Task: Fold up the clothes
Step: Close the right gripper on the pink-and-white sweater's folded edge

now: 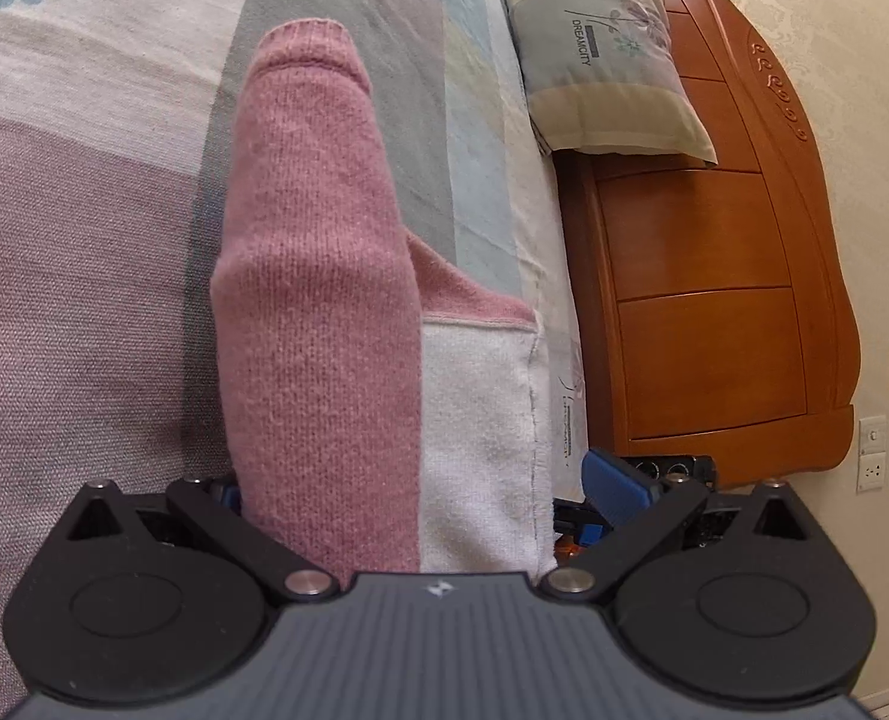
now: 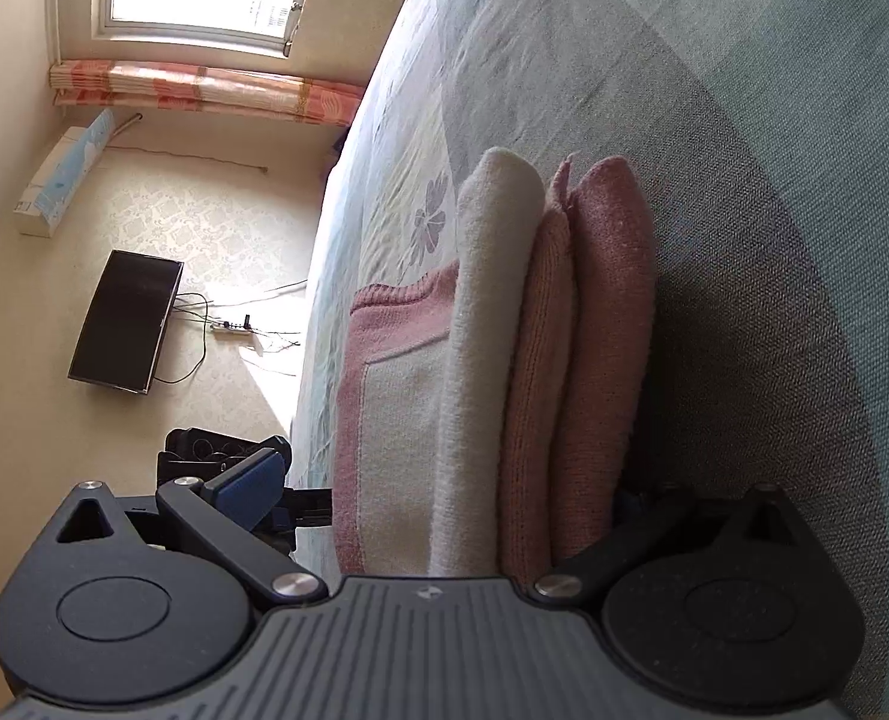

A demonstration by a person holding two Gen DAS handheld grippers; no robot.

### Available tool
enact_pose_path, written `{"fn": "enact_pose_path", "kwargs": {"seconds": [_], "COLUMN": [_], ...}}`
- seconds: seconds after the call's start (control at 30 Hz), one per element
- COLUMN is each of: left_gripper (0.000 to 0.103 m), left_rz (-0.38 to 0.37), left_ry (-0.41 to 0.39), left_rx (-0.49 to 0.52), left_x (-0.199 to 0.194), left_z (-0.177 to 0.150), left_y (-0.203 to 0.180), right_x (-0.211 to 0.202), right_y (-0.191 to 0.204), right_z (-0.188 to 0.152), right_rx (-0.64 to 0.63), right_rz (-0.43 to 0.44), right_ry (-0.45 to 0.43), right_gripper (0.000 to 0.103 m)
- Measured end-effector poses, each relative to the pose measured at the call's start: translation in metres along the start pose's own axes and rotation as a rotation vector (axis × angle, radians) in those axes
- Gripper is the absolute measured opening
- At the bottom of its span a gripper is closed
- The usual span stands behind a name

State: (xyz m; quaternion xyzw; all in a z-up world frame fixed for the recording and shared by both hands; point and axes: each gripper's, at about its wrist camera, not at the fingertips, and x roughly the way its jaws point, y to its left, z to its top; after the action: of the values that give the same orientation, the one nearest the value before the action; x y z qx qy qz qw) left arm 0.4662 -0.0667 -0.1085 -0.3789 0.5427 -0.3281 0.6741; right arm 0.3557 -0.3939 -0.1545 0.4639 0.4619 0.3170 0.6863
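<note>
We see the left gripper (image 1: 426, 480) with its fingers spread wide, the folded pink-and-white sweater (image 1: 318, 324) sitting between them. One blue finger pad (image 1: 615, 483) shows at 3 o'clock, clear of the fabric; the other finger is hidden behind the pink knit, so we can't tell if it touches.

The right gripper (image 2: 444, 492) is also released wide around the same sweater (image 2: 540, 360). Its left finger (image 2: 252, 480) is off the cloth at 9 o'clock; the right finger is buried behind the pink fold.

The sweater lies folded on the bed (image 1: 54, 252), layers stacked pink, white, pink.

The pillow (image 1: 600, 54) at 1 o'clock reads "DREAMCITY". Other print on the bedding edge is too small to read.
</note>
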Motion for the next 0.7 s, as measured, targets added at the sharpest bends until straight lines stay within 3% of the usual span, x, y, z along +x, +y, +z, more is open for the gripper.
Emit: {"fn": "enact_pose_path", "kwargs": {"seconds": [0.27, 0.4, 0.7], "left_gripper": [0.101, 0.101, 0.101], "left_rz": [0.053, 0.085, 0.042], "left_ry": [0.019, 0.029, 0.031], "left_rx": [-0.003, -0.013, -0.061], "left_x": [0.006, 0.009, 0.018], "left_z": [-0.006, -0.011, -0.006], "left_y": [0.017, 0.03, 0.026], "right_x": [-0.005, 0.003, 0.009], "right_y": [-0.006, -0.023, -0.019], "right_z": [-0.005, -0.011, -0.013], "right_rx": [0.001, 0.045, 0.042], "right_rz": [-0.018, -0.085, -0.005], "right_ry": [-0.001, 0.045, 0.019], "right_gripper": [0.103, 0.103, 0.103]}}
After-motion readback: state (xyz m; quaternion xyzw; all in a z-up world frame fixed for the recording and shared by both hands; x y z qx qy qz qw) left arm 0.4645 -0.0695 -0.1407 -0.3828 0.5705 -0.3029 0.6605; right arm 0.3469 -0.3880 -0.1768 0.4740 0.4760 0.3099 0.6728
